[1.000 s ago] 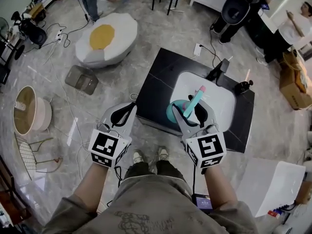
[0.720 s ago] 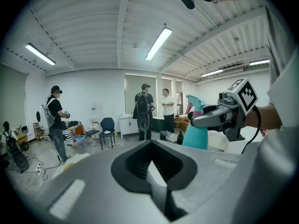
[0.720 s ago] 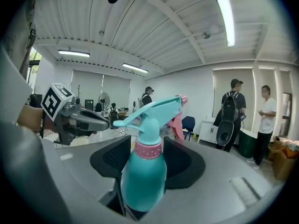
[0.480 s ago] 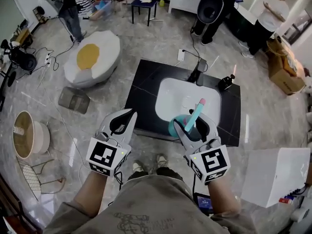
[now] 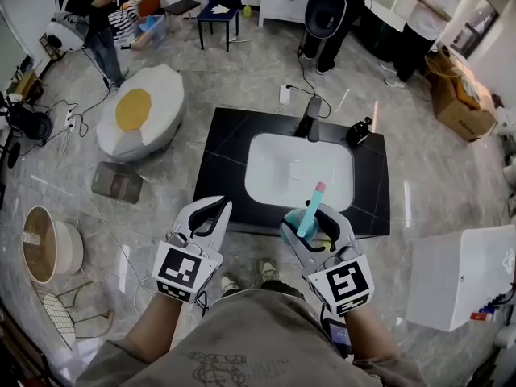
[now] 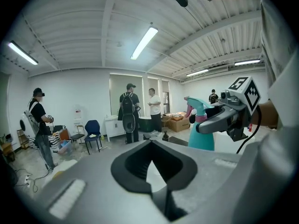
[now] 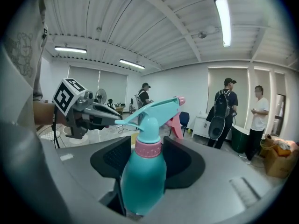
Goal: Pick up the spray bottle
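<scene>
The spray bottle [image 5: 310,210] is teal with a pink collar and a pink nozzle tip. It stands upright between the jaws of my right gripper [image 5: 310,218], which is shut on its body, above the front edge of the black counter [image 5: 222,147]. In the right gripper view the spray bottle [image 7: 142,176] fills the gap of the right gripper [image 7: 148,149]. My left gripper [image 5: 216,208] hangs to the left of it, shut and holding nothing. The left gripper view shows the left gripper [image 6: 150,144] and, beyond it, the spray bottle [image 6: 200,130] held at the right.
A white sink basin [image 5: 266,172] is set in the counter, with a dark faucet [image 5: 310,119] and a black dispenser [image 5: 357,130] behind it. An egg-shaped cushion [image 5: 137,111] lies on the floor at left. A white box [image 5: 459,276] stands at right. Several people stand at the back.
My right gripper has drawn back with the bottle, from over the sink basin to the counter's front edge. The head view has shifted, so the counter sits farther off. The left gripper stays shut.
</scene>
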Available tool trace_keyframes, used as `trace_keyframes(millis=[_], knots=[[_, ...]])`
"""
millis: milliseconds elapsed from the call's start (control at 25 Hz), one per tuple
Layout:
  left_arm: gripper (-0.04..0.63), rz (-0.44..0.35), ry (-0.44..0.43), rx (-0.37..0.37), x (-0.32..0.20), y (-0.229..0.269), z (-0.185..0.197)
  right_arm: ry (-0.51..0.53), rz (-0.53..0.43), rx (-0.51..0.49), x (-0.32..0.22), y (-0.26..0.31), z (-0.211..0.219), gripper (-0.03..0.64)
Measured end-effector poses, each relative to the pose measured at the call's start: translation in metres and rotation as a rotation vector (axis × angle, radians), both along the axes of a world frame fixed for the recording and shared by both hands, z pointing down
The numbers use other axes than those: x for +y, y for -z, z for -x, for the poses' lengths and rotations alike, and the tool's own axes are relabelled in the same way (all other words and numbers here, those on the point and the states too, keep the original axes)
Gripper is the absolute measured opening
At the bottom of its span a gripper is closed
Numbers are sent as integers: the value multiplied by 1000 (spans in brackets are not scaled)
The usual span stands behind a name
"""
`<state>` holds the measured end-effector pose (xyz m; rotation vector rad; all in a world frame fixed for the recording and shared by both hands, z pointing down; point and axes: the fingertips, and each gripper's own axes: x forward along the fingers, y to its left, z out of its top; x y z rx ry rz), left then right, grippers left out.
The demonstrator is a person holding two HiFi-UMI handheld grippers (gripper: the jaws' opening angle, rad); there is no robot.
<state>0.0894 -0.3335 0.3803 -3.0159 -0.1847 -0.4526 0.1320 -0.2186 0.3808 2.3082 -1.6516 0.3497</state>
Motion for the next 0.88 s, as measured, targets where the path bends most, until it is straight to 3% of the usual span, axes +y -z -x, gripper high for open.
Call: trace_keyframes(millis=[880], knots=[[0,-6,-10,-9,3,-4,2,-5,-3,13,0,5,-4,244]])
